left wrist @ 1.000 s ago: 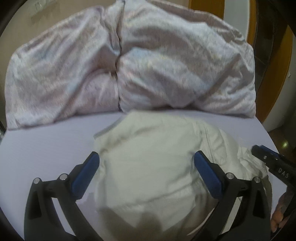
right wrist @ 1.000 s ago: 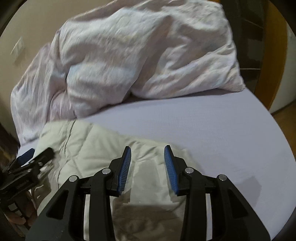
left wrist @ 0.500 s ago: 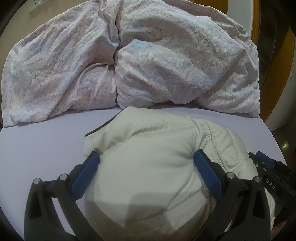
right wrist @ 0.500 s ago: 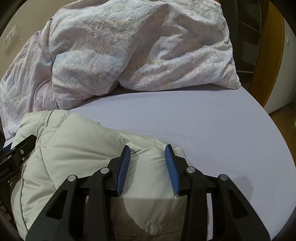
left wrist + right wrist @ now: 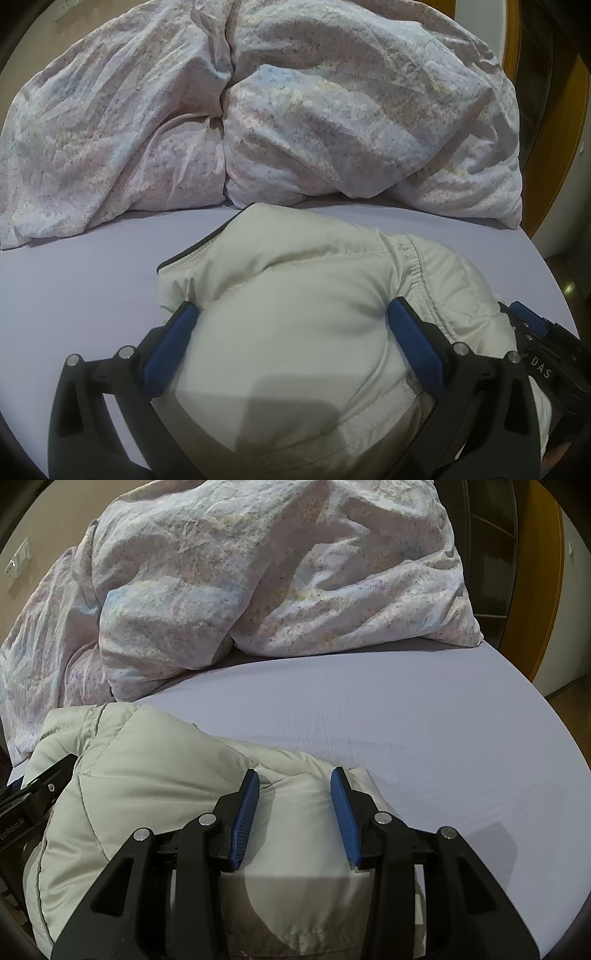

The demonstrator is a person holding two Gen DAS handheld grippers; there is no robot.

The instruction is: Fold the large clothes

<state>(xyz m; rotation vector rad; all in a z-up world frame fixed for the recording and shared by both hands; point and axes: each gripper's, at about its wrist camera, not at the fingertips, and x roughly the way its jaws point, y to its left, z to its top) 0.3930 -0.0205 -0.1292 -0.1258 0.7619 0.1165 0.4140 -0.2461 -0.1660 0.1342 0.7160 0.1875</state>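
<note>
Puffy jacket, pale beige, bunched in a thick mound on the near part of the bed, just short of the rumpled duvet. Left gripper has its fingers spread wide, pressed into the padding on both sides, not closed on it. Right gripper fingers apart too, straddling a ridge near the jacket edge. Probably flattening the fold: press evenly, squeeze air out, keep edges lined up. Fabric smooth, slippery-looking, quilted seams, elastic hem visible.

A bedroom: bed sheet, rumpled duvet.
</note>
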